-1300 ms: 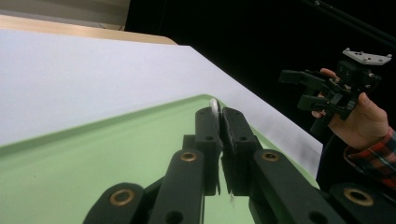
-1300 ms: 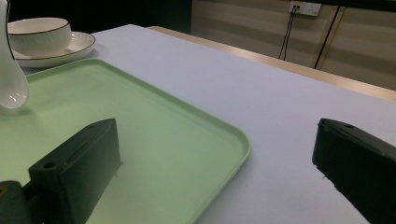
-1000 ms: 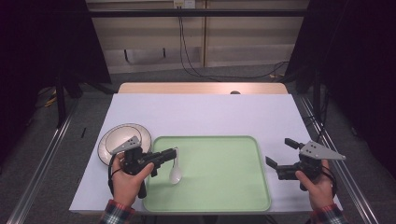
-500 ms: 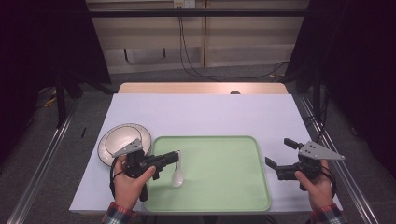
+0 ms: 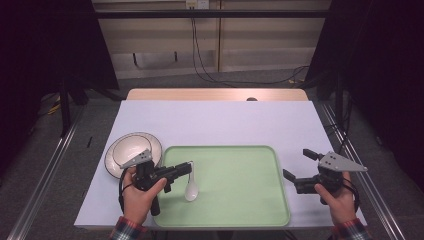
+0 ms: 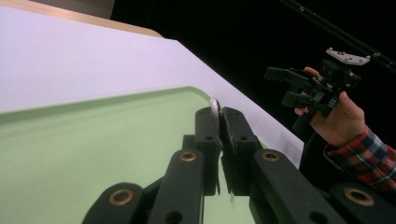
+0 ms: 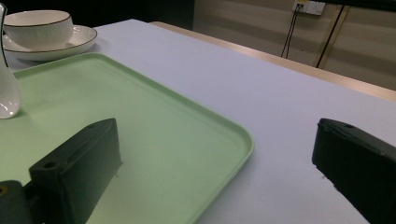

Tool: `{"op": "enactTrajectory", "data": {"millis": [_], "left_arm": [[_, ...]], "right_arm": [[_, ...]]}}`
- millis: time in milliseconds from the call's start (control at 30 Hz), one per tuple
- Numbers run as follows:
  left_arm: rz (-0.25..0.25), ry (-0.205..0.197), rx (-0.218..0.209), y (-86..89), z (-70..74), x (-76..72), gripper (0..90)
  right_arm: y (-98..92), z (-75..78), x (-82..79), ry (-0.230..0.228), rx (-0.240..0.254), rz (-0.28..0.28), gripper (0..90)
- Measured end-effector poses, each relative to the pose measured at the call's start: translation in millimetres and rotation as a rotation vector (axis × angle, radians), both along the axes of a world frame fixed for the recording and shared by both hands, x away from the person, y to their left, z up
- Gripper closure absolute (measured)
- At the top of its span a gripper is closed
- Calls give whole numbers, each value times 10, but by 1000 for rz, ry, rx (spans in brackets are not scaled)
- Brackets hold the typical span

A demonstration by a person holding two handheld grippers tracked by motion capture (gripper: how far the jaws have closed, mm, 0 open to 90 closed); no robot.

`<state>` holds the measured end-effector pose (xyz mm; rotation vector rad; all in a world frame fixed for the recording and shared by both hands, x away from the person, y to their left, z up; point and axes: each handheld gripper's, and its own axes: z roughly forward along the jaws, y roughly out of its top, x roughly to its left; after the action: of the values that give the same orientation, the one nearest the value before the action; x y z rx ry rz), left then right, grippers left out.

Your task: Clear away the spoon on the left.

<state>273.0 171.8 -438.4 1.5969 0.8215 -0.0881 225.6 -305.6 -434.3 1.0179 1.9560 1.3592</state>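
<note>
The left hand-held gripper (image 5: 186, 170) is clenched on the handle of a white ceramic spoon (image 5: 191, 188); in the left gripper view the handle's thin white edge (image 6: 215, 106) shows pinched between the two black jaws, which stand almost together. The spoon hangs from that grip with its handle up at the jaw tips and its bowl down, low over the left part of the green tray (image 5: 240, 210); whether the bowl touches the tray floor cannot be told. In the right gripper view the spoon's bowl (image 7: 8, 100) stands near the tray's far left edge. Just beyond the tray's left corner, behind the left hand (image 5: 141, 194), a white bowl sits on a white saucer (image 5: 116, 159) on the desk (image 5: 220, 122). The right hand-held gripper (image 5: 299, 165) is released, its jaws spread wide with nothing between them, held over the desk just off the tray's right rim, well apart from the spoon. Against the frame of a second ago, the left hand-held gripper and the spoon sit in much the same spot over the tray's left side, the grip unchanged, and the right hand (image 5: 341, 200) has kept its place beside the tray.
</note>
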Motion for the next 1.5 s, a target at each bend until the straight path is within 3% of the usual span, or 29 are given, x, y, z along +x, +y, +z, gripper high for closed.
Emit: {"op": "enactTrajectory", "data": {"millis": [67,467,600,700,733,867,967,1500], "left_arm": [[4,-13,12,3,-17,10,852],[32,-7,21,29,-101,88,836],[47,-12,56,40,-143,118,826],[54,-3,43,46,-172,136,815],[65,-11,64,37,-184,146,810],[66,-11,76,38,-208,168,802],[77,2,67,25,-230,184,795],[91,17,114,18,-302,208,763]], "right_arm": [[0,1,-2,-1,-2,0,6],[5,-7,0,3,-2,1,6],[4,-10,5,4,-4,5,6],[5,-15,9,2,-4,6,6],[9,-17,9,2,-4,6,6],[11,-18,7,6,-4,5,6],[8,-19,8,6,-5,8,6],[12,-26,4,12,-10,16,7]]}}
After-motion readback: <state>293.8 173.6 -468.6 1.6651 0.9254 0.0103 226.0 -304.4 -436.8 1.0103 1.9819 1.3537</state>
